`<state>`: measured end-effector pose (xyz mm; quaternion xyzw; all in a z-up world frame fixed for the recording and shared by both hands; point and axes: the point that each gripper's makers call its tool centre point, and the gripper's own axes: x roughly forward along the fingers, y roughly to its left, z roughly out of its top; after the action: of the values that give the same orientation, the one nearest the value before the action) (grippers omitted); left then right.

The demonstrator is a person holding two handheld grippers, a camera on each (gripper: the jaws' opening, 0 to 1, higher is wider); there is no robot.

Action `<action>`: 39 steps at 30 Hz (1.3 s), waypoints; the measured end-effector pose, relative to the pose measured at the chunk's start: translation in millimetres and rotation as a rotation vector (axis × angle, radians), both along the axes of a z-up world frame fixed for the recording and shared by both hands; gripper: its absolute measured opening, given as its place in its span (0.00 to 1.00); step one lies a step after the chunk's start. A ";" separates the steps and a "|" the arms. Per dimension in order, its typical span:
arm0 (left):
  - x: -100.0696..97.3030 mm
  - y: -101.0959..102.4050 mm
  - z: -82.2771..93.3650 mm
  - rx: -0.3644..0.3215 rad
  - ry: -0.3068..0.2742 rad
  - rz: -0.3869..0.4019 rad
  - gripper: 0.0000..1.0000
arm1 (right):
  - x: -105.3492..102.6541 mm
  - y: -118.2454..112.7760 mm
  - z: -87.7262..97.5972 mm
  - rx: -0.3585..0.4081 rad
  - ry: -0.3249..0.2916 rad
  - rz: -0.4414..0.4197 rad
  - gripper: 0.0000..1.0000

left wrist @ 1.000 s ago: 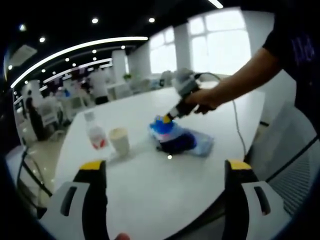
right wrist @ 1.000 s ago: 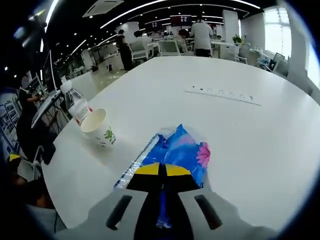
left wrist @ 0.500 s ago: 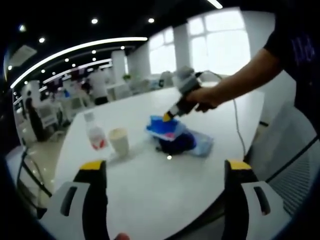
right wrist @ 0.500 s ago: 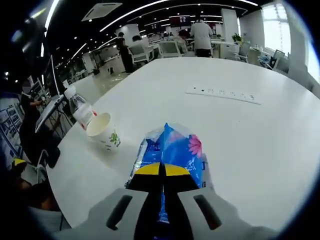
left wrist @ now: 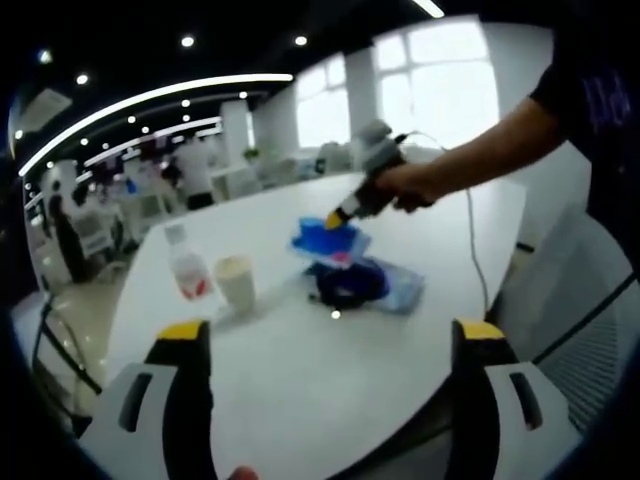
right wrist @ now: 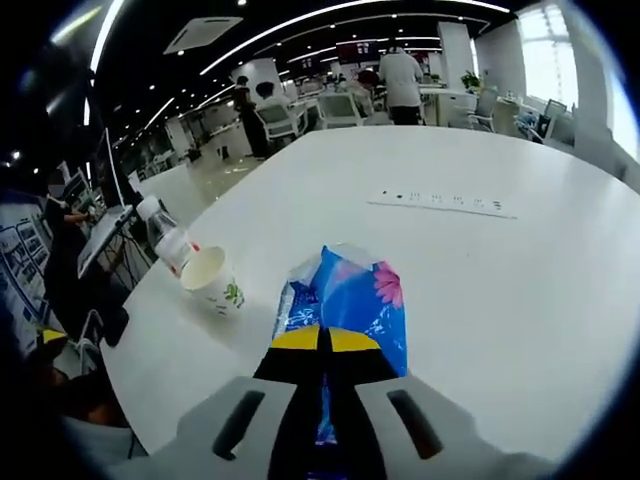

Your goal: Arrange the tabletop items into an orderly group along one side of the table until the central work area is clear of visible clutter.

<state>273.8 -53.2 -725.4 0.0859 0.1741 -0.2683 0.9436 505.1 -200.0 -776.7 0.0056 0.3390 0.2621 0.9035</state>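
Right gripper view: the right gripper has its jaws pressed together on the blue plastic tissue pack with a pink flower print, held clear above the white bench.
Left gripper view: the left gripper hangs with jaws wide apart, holding nothing.
Group so far: white paper cup just beside the clear water bottle with a red label, near the bench edge.
Left behind: dark bundle on a pale blue sheet mid-bench.
Advice: probably carry the pack low and set it flat beside the cup, without knocking it, before letting go.
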 end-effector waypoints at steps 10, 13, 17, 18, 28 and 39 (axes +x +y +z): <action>-0.2 -1.4 0.0 -0.008 0.005 -0.003 0.99 | 8.0 -21.9 8.3 0.018 -0.017 -0.042 0.00; -0.4 -1.7 0.0 -0.012 0.005 -0.003 1.00 | 11.1 -31.8 9.4 0.022 -0.018 -0.060 0.00; -0.9 -2.1 -0.6 -0.012 0.008 -0.005 1.00 | 14.5 -45.5 10.4 0.024 -0.020 -0.084 0.00; -1.0 -2.2 -0.7 -0.012 0.008 -0.005 1.00 | 15.2 -49.8 10.4 0.024 -0.020 -0.093 0.00; -1.7 -2.6 -1.5 -0.007 0.011 -0.006 1.00 | 22.7 -87.8 7.7 0.021 -0.019 -0.157 0.00; -2.0 -2.5 -2.3 -0.004 0.014 -0.006 1.00 | 24.8 -119.2 0.4 0.003 -0.011 -0.199 0.00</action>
<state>271.8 -55.7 -727.7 0.0825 0.1799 -0.2721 0.9417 529.9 -319.2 -776.3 0.0391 0.3314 0.1715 0.9269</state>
